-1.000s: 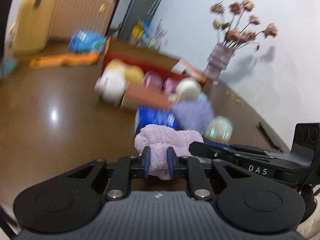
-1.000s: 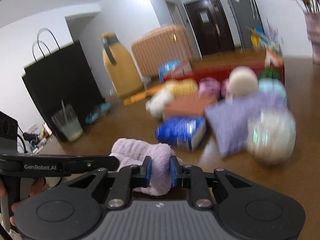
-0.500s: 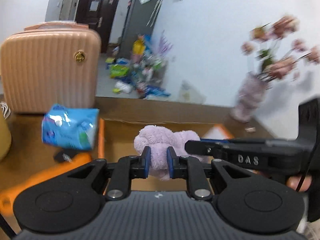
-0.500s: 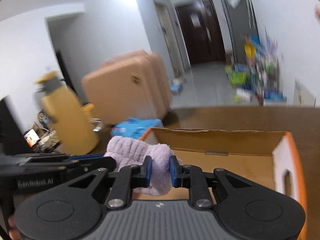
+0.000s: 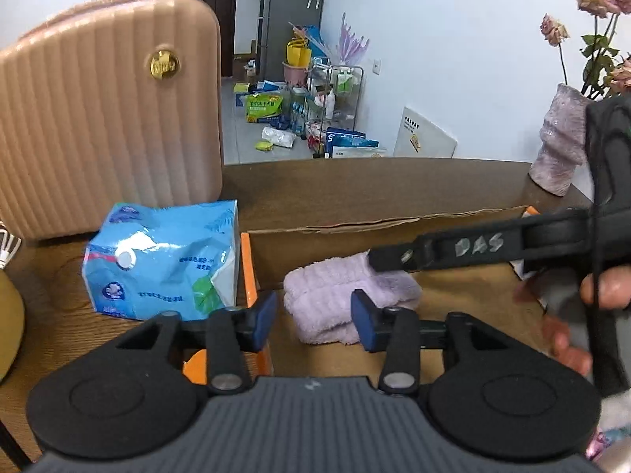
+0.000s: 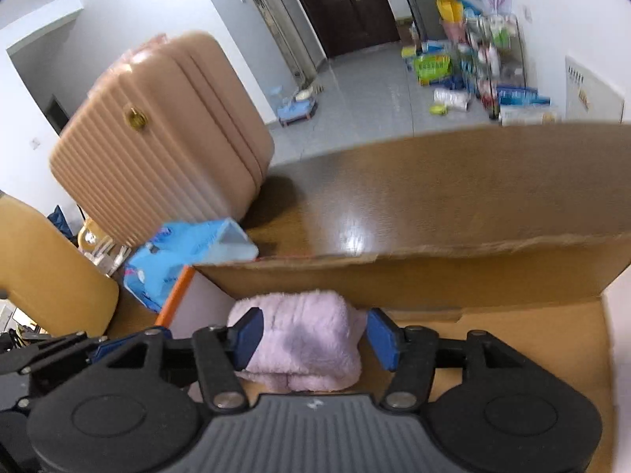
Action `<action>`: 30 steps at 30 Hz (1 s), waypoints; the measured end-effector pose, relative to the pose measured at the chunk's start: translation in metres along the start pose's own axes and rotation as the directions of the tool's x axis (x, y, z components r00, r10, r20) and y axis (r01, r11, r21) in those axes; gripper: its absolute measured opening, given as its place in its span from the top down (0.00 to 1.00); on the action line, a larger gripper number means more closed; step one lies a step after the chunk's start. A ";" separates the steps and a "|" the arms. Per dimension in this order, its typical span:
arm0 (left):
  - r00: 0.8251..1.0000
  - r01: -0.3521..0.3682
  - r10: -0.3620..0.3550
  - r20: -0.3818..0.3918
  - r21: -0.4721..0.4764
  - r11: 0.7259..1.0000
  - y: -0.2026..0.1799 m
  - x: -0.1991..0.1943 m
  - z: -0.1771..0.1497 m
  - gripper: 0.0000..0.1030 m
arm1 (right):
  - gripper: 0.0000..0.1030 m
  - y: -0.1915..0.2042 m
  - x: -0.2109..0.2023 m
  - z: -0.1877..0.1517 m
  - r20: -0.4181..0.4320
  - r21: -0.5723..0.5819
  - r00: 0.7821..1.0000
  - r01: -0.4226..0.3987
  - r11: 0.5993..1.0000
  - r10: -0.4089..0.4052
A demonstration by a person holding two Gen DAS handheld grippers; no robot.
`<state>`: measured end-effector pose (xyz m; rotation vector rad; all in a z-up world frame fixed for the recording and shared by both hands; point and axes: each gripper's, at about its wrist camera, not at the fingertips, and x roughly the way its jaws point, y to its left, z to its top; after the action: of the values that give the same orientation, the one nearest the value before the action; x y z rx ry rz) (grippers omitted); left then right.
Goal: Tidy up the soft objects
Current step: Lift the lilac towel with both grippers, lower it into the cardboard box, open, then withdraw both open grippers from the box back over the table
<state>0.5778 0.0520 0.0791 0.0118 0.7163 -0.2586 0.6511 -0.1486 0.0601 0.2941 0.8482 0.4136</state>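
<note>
Lilac fuzzy towel [image 6: 301,341] is down on the floor of the cardboard box [image 6: 473,283], tucked toward the left corner. Both my tools are spread wide: left gripper [image 5: 313,315] and right gripper [image 6: 315,335] each straddle it w/o pinching. Risk imo: if I pull out sloppy, a pad could snag the pile and drag it up, or unroll it. Count: 1 towel, 1 box, 1 blue tissue pack [image 5: 161,260] just outside the box wall, 1 pink suitcase [image 5: 106,118] behind, 1 vase [image 5: 560,146] w/ flowers.
</note>
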 end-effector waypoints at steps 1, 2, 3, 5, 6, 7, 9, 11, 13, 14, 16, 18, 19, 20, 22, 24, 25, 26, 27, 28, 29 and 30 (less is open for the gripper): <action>1.000 -0.006 0.006 0.010 0.005 1.000 -0.003 -0.008 0.002 0.50 | 0.43 0.002 -0.013 0.002 0.022 -0.016 1.000 0.011 1.000 -0.010; 1.000 -0.014 0.014 0.024 0.011 1.000 -0.006 -0.019 0.003 0.47 | 0.42 0.003 -0.022 0.008 0.043 -0.024 0.999 0.021 0.999 -0.020; 0.999 -0.021 0.021 0.036 0.010 1.000 -0.008 -0.030 0.006 0.46 | 0.41 0.003 -0.037 0.010 0.062 -0.031 0.998 0.026 0.999 -0.024; 0.998 -0.024 0.025 0.059 -0.011 1.000 -0.009 -0.053 0.011 0.42 | 0.38 0.007 -0.072 0.014 0.096 -0.051 0.995 0.031 0.998 -0.026; 0.997 -0.025 0.026 0.072 -0.019 1.000 -0.011 -0.067 0.013 0.40 | 0.33 0.009 -0.090 0.013 0.115 -0.062 0.993 0.039 0.997 -0.032; 0.995 -0.032 0.034 0.091 -0.025 0.999 -0.013 -0.084 0.014 0.35 | 0.30 0.011 -0.110 0.011 0.137 -0.076 0.990 0.048 0.996 -0.037; 0.990 -0.046 0.049 0.131 -0.021 0.999 -0.019 -0.116 0.010 0.27 | 0.25 0.014 -0.151 0.004 0.182 -0.102 0.982 0.071 0.992 -0.052; 0.986 -0.028 0.032 0.162 -0.027 0.999 -0.025 -0.143 0.000 0.19 | 0.21 0.015 -0.190 -0.009 0.225 -0.128 0.972 0.100 0.987 -0.069; 0.985 -0.036 0.039 0.169 -0.025 0.999 -0.034 -0.162 -0.015 0.19 | 0.20 0.014 -0.223 -0.026 0.263 -0.145 0.961 0.131 0.981 -0.090; 0.984 -0.047 0.051 0.171 -0.028 0.999 -0.039 -0.170 -0.021 0.19 | 0.20 0.014 -0.235 -0.034 0.273 -0.149 0.957 0.141 0.979 -0.096; 0.982 -0.059 0.065 0.175 -0.040 0.997 -0.049 -0.187 -0.036 0.19 | 0.19 0.011 -0.257 -0.052 0.290 -0.157 0.952 0.153 0.976 -0.103; 0.976 -0.089 0.096 0.197 -0.043 0.995 -0.063 -0.205 -0.054 0.18 | 0.14 0.009 -0.278 -0.074 0.310 -0.169 0.944 0.172 0.971 -0.113; 0.968 -0.108 0.114 0.223 -0.038 0.993 -0.069 -0.213 -0.066 0.15 | 0.13 0.008 -0.288 -0.090 0.332 -0.178 0.935 0.189 0.966 -0.122; 0.958 -0.137 0.139 0.252 -0.027 0.990 -0.078 -0.221 -0.081 0.13 | 0.07 0.008 -0.298 -0.105 0.358 -0.192 0.925 0.207 0.959 -0.128; 0.941 -0.192 0.187 0.282 -0.007 0.981 -0.093 -0.232 -0.111 0.13 | 0.03 0.009 -0.314 -0.142 0.424 -0.239 0.896 0.253 0.937 -0.133; 0.930 -0.208 0.198 0.310 0.001 0.978 -0.109 -0.244 -0.145 0.13 | 0.03 0.009 -0.325 -0.184 0.469 -0.280 0.869 0.314 0.907 -0.156; 0.929 -0.200 0.191 0.315 -0.006 0.980 -0.116 -0.251 -0.165 0.12 | 0.03 0.010 -0.328 -0.203 0.486 -0.294 0.859 0.332 0.896 -0.159; 0.932 -0.184 0.179 0.316 -0.015 0.983 -0.123 -0.257 -0.181 0.11 | 0.03 0.010 -0.334 -0.225 0.505 -0.304 0.848 0.346 0.888 -0.157; 0.933 -0.163 0.163 0.321 -0.027 0.986 -0.128 -0.263 -0.197 0.09 | 0.00 0.010 -0.339 -0.246 0.519 -0.309 0.841 0.348 0.885 -0.150; 0.937 -0.138 0.144 0.319 -0.042 0.990 -0.134 -0.270 -0.216 0.06 | 0.00 0.009 -0.343 -0.268 0.528 -0.303 0.837 0.344 0.889 -0.143; 0.941 -0.122 0.131 0.312 -0.047 0.991 -0.139 -0.274 -0.231 0.06 | 0.00 0.009 -0.345 -0.287 0.530 -0.292 0.836 0.334 0.896 -0.139; 0.943 -0.111 0.121 0.309 -0.051 0.993 -0.145 -0.280 -0.247 0.06 | 0.00 0.008 -0.348 -0.306 0.524 -0.278 0.841 0.320 0.906 -0.136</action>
<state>0.1808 0.0000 0.0855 -0.0186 0.4030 -0.1308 0.2079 -0.2769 0.1008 -0.0494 0.2827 0.2375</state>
